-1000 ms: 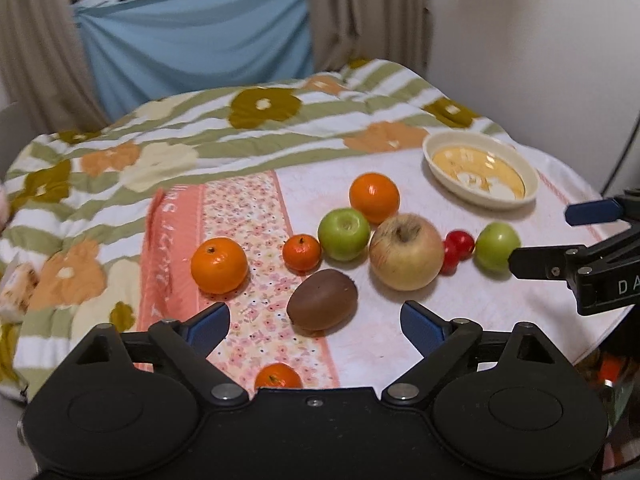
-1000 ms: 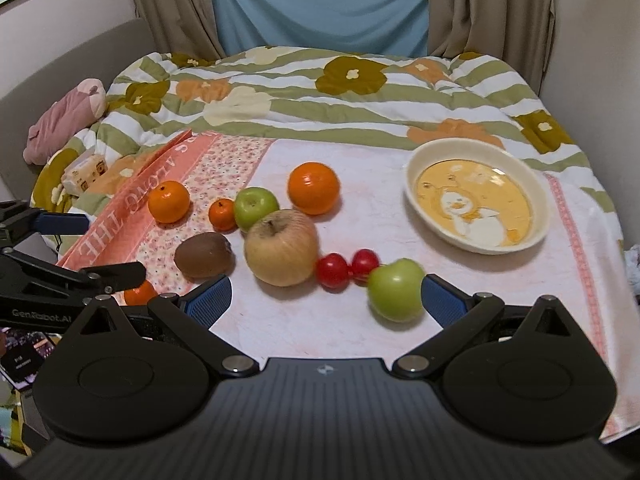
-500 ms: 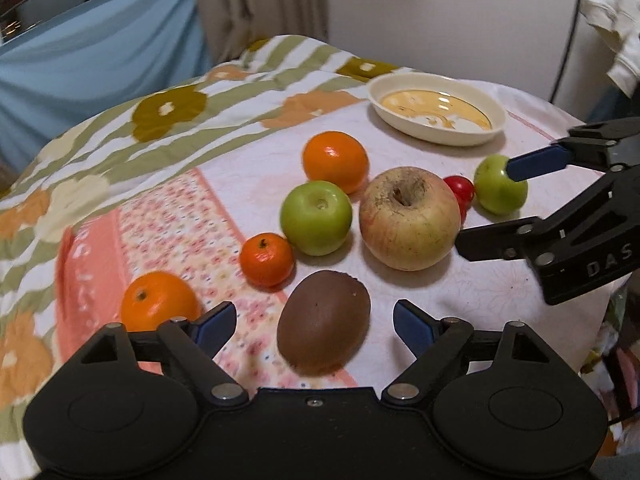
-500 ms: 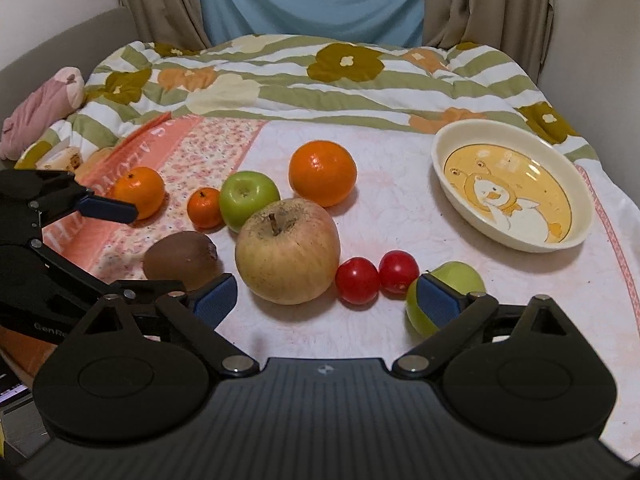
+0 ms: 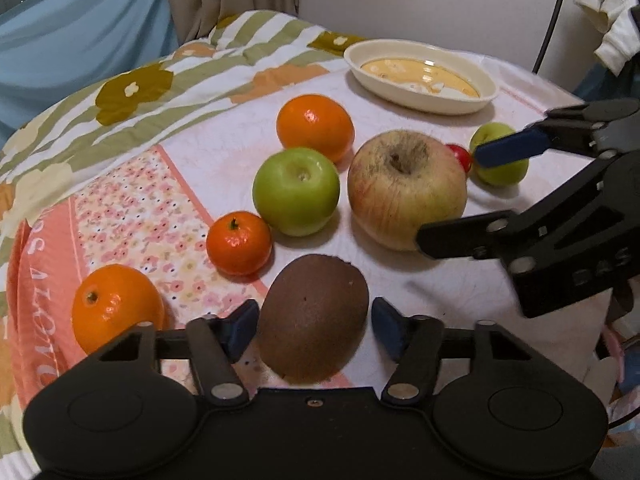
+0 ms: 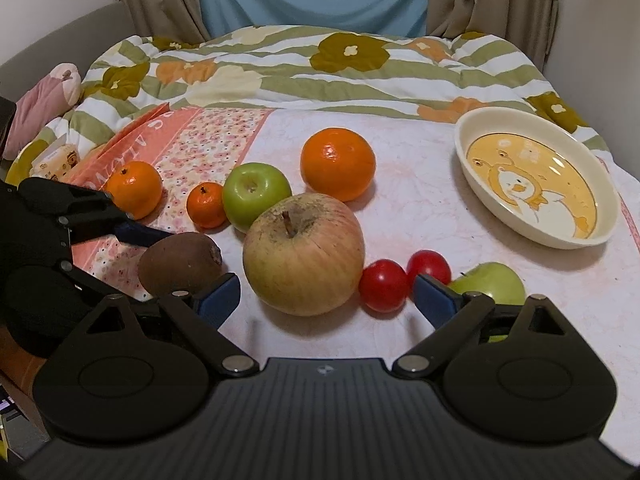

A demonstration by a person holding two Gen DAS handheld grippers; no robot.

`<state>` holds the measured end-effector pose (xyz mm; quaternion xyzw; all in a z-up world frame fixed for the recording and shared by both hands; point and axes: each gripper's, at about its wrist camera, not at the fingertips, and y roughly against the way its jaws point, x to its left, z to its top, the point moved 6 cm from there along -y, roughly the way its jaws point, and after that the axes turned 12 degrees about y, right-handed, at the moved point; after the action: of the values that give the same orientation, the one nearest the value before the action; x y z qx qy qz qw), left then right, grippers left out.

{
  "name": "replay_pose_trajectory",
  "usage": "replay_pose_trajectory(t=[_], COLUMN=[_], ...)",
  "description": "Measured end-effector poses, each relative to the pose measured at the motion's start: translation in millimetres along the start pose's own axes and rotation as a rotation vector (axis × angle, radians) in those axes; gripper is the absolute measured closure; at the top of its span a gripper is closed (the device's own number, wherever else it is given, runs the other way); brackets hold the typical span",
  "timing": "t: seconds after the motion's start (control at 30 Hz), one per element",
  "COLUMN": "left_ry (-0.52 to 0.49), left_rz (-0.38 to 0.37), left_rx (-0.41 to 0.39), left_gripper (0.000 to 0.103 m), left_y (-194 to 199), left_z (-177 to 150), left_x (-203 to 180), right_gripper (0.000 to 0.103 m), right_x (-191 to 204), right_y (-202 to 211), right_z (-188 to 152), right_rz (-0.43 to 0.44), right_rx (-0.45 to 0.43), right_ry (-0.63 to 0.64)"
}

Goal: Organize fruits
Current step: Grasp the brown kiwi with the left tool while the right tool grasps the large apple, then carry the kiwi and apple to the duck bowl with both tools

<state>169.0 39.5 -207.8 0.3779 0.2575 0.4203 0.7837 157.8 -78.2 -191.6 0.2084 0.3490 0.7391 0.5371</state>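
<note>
A brown kiwi [image 5: 314, 322] is lying beside a big apple [image 5: 406, 188]; oranges [image 5: 315, 126], green apples [image 5: 296, 191] and tomatoes [image 6: 384, 285] are sitting around.

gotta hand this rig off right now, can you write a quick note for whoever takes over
Left hand-held gripper: open, fingers either side of the kiwi, not yet closed on it.
Right hand-held gripper: open, low over the cloth in front of the big apple; the two cherry tomatoes and small green fruit sit by its right finger.
On the cloth: three oranges, the largest at the back, and a green apple.
Bowl: holds no fruit.
Done: nothing sorted yet.
Left: probably grasp the kiwi first, then move the other fruit.
</note>
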Motion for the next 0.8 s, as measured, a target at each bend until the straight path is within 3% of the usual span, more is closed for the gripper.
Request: replay_pose_trajectory(t=[0.8], left_ry=[0.1], left_rz=[0.066], left_rx=[-0.012], left_gripper=[0.046], left_y=[15.1], left_z=[-11.9], left_x=[17.7], right_gripper=[0.013], right_x=[25.0], right_y=[-31.8], right_z=[15.3], right_rz=[-0.06], right_rx=[0.004], right_ry=[0.215])
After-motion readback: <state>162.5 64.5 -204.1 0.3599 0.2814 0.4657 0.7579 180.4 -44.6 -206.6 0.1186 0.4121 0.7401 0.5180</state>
